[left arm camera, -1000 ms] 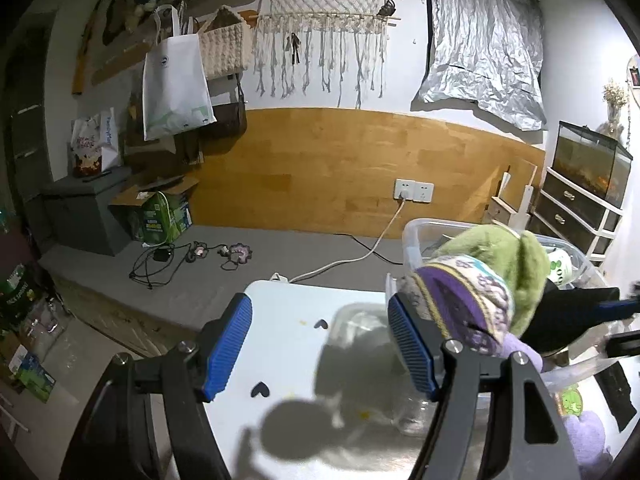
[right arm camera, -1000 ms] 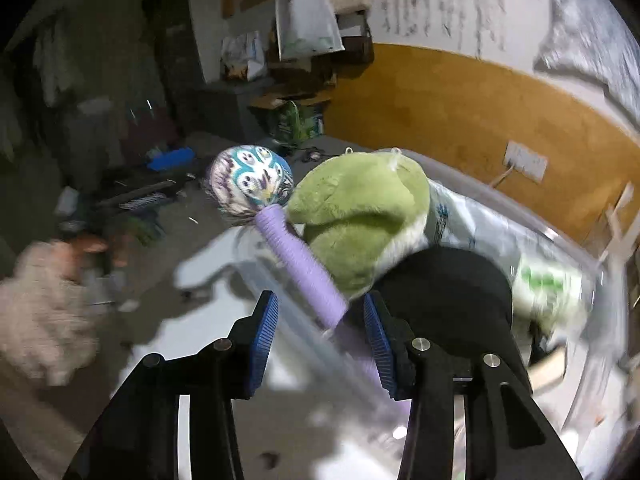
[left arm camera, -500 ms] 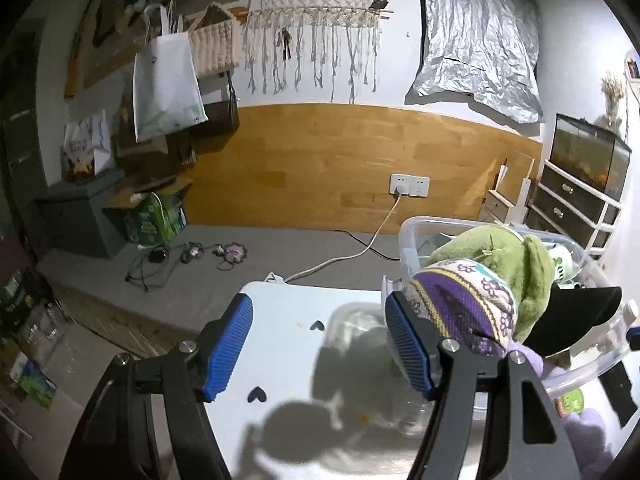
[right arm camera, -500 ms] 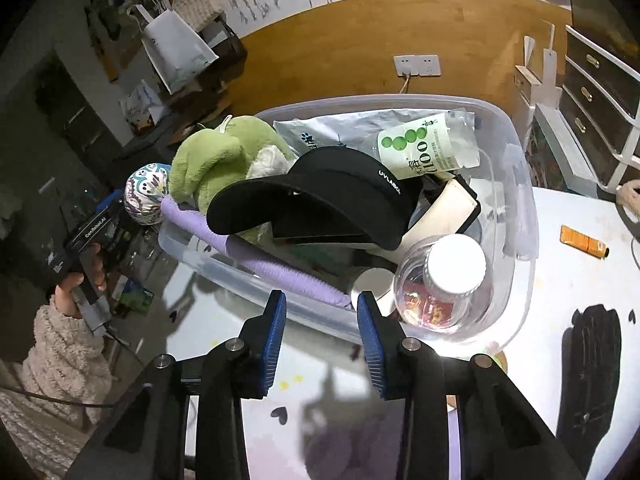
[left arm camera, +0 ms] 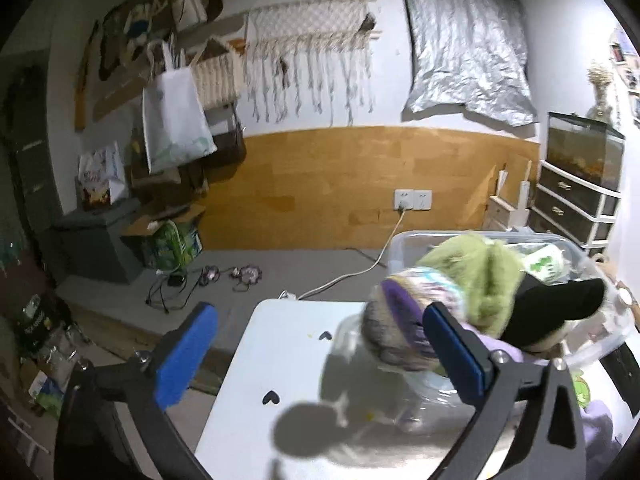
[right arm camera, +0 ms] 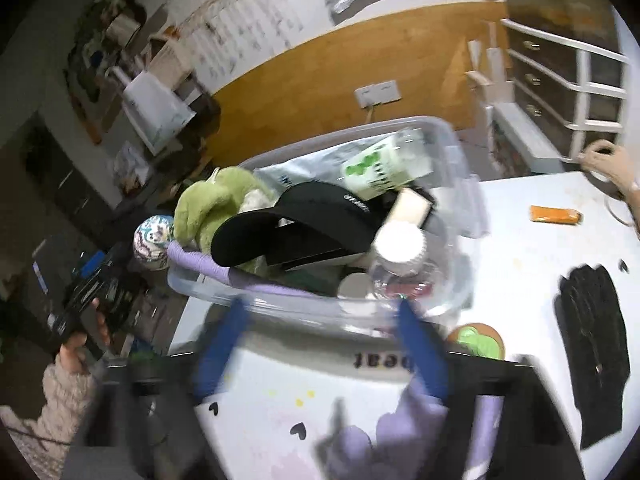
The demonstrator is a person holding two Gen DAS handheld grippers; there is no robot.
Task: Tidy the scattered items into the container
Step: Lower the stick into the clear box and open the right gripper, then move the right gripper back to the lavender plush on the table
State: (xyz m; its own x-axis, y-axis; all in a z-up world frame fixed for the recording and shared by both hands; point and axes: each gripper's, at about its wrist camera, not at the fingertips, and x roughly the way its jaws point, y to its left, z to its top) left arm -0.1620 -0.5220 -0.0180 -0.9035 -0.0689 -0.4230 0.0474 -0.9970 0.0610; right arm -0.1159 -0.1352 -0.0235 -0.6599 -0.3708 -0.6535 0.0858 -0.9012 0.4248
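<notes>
We find the clear plastic container [right arm camera: 460, 184] standing on the white table [right arm camera: 520, 280], already packed: a green plush toy [right arm camera: 216, 200], a black cap [right arm camera: 316, 216], a green-printed packet [right arm camera: 384, 168], a white-lidded jar [right arm camera: 400, 244] and a lilac stick with a patterned ball [right arm camera: 154, 236] that overhangs the near-left rim. Outside it on the table lie a black glove [right arm camera: 592, 340], an orange bar [right arm camera: 554, 214], a round green coaster [right arm camera: 478, 340] and a lilac cloth [right arm camera: 404, 428] close under the right gripper [right arm camera: 320, 344]. We note that gripper's jaws have just been opening and stand apart, nothing between them, just short of the container's near wall. The left gripper [left arm camera: 320, 344] likewise has just opened wide and holds nothing; its right finger [left arm camera: 452, 352] sits just in front of the patterned ball [left arm camera: 408, 320].
</notes>
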